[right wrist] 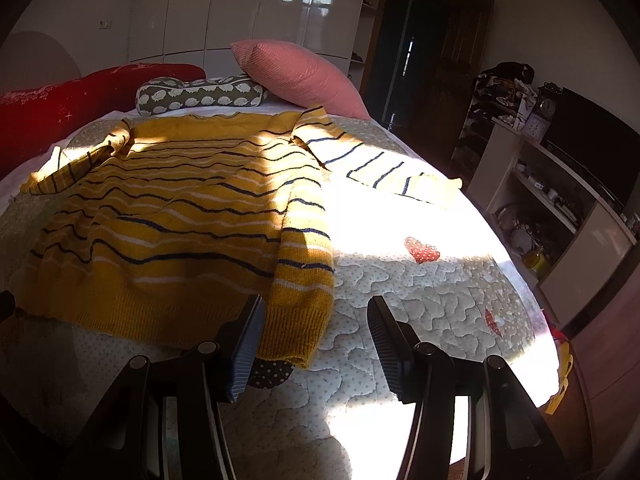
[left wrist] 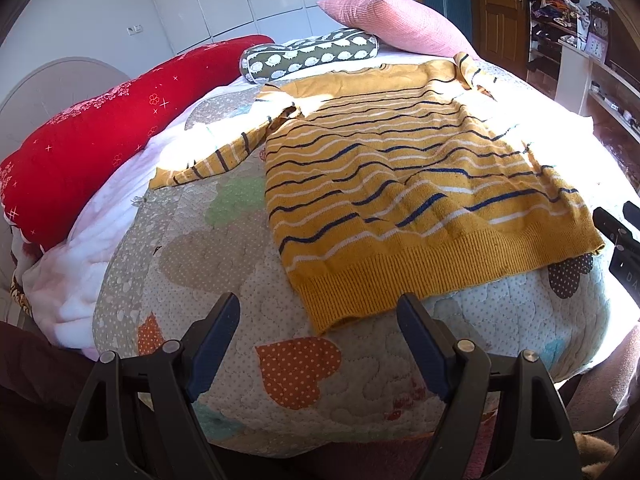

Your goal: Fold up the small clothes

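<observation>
A small mustard-yellow sweater (left wrist: 404, 184) with dark blue and white stripes lies flat on a quilted bedspread (left wrist: 224, 264), hem toward me, sleeves spread out. It also shows in the right wrist view (right wrist: 172, 216), with its right sleeve (right wrist: 384, 164) stretched toward the bed's edge. My left gripper (left wrist: 318, 320) is open and empty, just short of the hem's left corner. My right gripper (right wrist: 316, 320) is open and empty, its jaws on either side of the hem's right corner. The right gripper's tip shows at the right edge of the left wrist view (left wrist: 618, 228).
A red bolster (left wrist: 92, 128), a green patterned roll cushion (left wrist: 312, 56) and a pink pillow (left wrist: 396, 20) lie at the head of the bed. White shelves with clutter (right wrist: 560, 200) stand to the right. White wardrobes (right wrist: 240, 12) fill the back wall.
</observation>
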A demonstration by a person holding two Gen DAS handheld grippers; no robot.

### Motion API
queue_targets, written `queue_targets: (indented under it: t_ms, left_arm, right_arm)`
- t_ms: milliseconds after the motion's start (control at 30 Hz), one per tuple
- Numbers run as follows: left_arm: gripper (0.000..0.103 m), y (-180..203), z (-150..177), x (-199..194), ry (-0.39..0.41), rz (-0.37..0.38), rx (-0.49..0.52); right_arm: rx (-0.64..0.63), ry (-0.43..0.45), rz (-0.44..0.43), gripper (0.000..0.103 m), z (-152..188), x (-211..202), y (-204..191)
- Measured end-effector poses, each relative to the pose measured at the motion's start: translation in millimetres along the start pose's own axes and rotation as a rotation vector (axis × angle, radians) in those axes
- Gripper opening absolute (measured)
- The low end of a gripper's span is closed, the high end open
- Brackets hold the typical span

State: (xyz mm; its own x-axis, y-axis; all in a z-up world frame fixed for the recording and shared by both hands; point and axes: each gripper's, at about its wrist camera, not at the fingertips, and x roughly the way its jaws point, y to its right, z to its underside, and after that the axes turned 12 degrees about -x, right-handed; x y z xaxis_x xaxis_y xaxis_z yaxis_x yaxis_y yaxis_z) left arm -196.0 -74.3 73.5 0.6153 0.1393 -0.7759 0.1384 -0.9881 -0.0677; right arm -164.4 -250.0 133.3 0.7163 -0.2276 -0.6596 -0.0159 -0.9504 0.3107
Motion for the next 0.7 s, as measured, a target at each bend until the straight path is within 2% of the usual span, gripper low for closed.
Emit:
queue_targets:
  t_ms: [300, 700]
  left_arm:
    - [0.080, 2.0, -3.8, 7.5, 0.002, 0.026, -0.005]
    - [0.080, 2.8, -10.2, 27.0, -0.038, 0.031, -0.016]
  right_arm:
    - [0.034, -0.012, -0.005, 0.057, 0.8, 13.9, 8.0]
    - [0.047, -0.039, -0.014, 0.058, 0.2, 30.5, 10.8]
